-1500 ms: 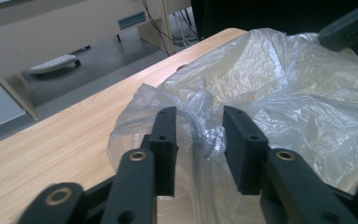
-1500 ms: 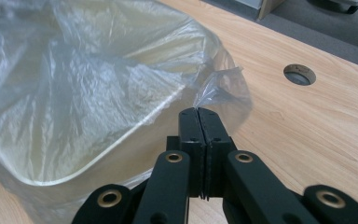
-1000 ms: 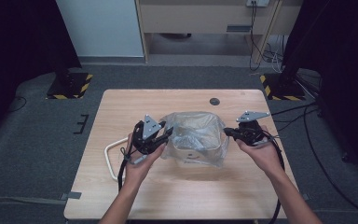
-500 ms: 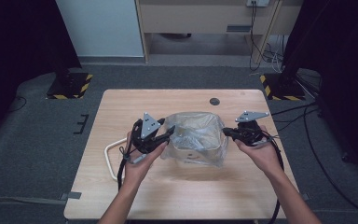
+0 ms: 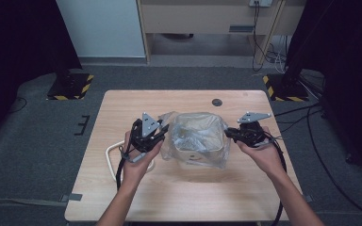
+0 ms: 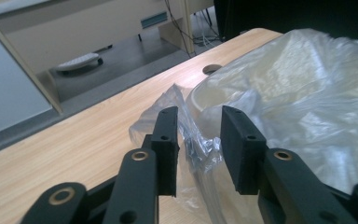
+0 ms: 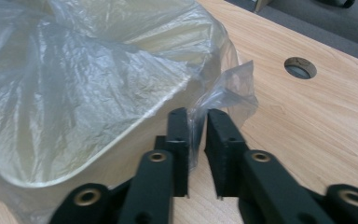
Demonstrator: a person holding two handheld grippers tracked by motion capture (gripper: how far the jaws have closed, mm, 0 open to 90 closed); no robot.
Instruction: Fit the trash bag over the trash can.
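The plastic bag over the tub is flanked by 2 parted grippers: left gripper just closing, right gripper just opening, film between both.

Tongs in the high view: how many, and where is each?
2. The left tongs, just closing further, are at the left edge of the plastic bag; the right tongs, just opening, at its right edge. Bag film lies between each pair of jaws. None looks hidden.

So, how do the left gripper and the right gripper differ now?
The left gripper has jaws standing wider apart, with crumpled plastic bag film loose between them. The right gripper has jaws set narrower around a thin flap. Both sit at the bag's opposite sides, over the table.
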